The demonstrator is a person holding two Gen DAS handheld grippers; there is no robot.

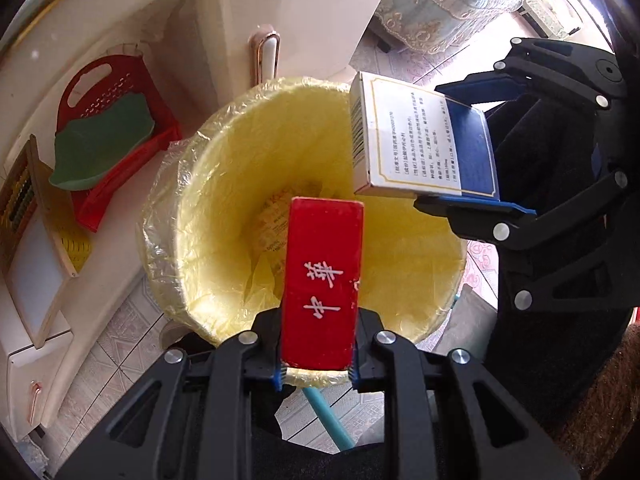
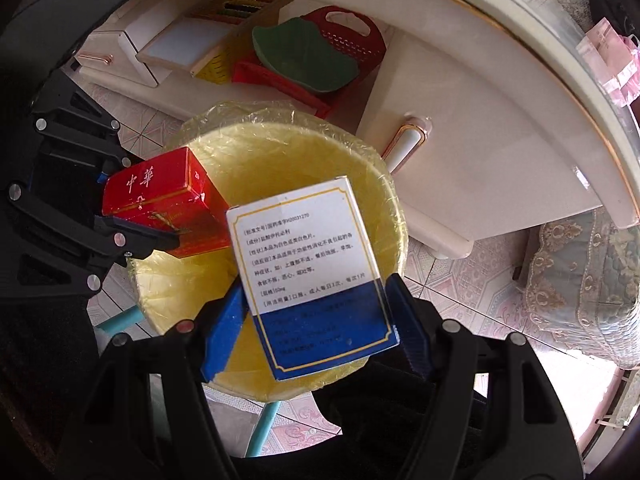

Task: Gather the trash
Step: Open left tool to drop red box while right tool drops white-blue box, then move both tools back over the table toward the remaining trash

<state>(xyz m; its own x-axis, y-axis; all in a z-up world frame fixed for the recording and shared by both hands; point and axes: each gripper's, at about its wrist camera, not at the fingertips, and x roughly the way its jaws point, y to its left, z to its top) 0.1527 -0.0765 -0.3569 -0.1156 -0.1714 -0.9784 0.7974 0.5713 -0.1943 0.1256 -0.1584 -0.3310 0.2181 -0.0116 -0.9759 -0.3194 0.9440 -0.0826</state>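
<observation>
A yellow trash bin (image 1: 208, 216) lined with a clear bag stands on the tiled floor; it also shows in the right wrist view (image 2: 280, 148). My left gripper (image 1: 318, 376) is shut on a red cigarette box (image 1: 322, 280) and holds it over the bin's mouth; the box shows from the side in the right wrist view (image 2: 160, 196). My right gripper (image 2: 316, 332) is shut on a white and blue medicine box (image 2: 308, 264), held over the bin; in the left wrist view it (image 1: 420, 136) sits at the bin's right rim. Some paper lies at the bin's bottom.
A white cabinet (image 2: 480, 152) with a handle stands behind the bin. A red basket (image 1: 116, 120) with a green piece, a yellow basket and a wooden frame (image 1: 36, 248) sit under it. A teal pole (image 1: 328, 420) lies by the bin. A lace-covered seat (image 2: 580, 280) is to the right.
</observation>
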